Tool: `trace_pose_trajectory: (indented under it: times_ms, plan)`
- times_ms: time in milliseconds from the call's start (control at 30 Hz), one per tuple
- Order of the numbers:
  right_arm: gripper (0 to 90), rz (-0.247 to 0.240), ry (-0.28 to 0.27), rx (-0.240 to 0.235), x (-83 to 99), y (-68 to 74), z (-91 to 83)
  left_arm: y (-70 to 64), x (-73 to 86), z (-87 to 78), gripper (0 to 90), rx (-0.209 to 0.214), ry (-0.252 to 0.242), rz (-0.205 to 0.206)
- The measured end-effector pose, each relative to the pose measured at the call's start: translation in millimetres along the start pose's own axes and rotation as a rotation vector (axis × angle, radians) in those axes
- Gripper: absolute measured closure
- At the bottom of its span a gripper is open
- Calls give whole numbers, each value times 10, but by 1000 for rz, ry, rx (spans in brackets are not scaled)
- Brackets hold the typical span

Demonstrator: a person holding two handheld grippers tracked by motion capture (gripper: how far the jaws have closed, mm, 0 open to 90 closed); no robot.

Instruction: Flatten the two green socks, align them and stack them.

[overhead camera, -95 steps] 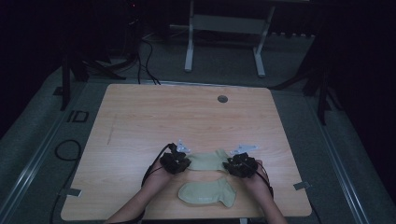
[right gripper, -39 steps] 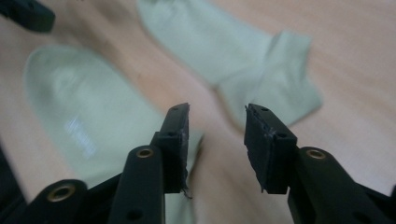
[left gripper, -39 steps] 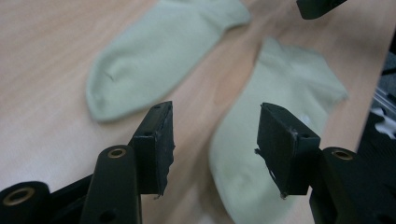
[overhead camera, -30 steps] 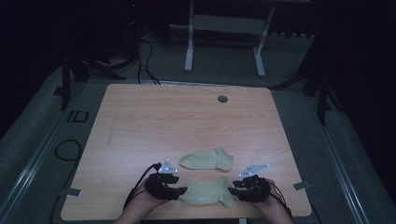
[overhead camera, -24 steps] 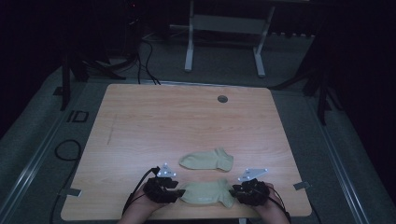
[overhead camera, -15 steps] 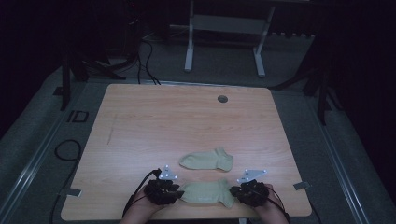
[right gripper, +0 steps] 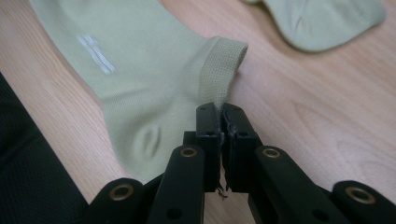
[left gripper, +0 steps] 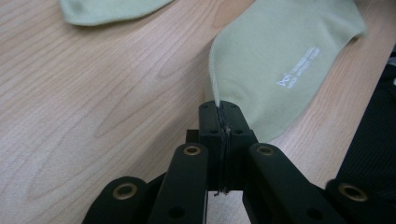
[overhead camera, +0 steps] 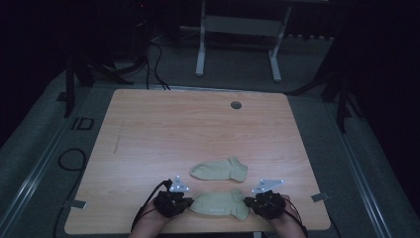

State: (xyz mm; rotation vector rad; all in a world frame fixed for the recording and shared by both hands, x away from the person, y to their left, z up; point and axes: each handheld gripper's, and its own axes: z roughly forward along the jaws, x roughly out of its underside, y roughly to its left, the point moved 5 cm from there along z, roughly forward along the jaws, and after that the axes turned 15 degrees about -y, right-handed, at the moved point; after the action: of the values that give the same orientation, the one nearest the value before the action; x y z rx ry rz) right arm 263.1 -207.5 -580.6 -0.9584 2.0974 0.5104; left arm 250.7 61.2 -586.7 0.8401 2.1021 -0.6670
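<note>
near sock [overhead camera: 220, 204], both grippers' jaws clamped

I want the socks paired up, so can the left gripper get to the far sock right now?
Probably not yet: the left gripper is shut on the near sock. The bare table toward the far sock leaves the way free.

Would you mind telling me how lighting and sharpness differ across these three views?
High view: dim, the room black, the table lit. Left gripper view: bright, the near sock and its print sharp. Right gripper view: bright too, the print blurred, the far sock soft.
</note>
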Motion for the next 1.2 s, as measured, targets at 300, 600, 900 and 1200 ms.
trace_pose_trajectory:
  times_ms: [300,600,900,1200]
  plan:
    - [863,-25,-66,21,-286,-45,-142,56,-172,-132,888,-12,-61,-18]
    - [863,-60,-102,50,-604,-154,-196,138,-446,-223,888,-42,-100,-5]
    - [863,-41,-124,53,-879,-375,-192,298,-741,-203,888,-61,-116,-16]
    - [863,-9,-126,74,-1019,-593,-142,373,-865,-36,888,-79,-96,-6]
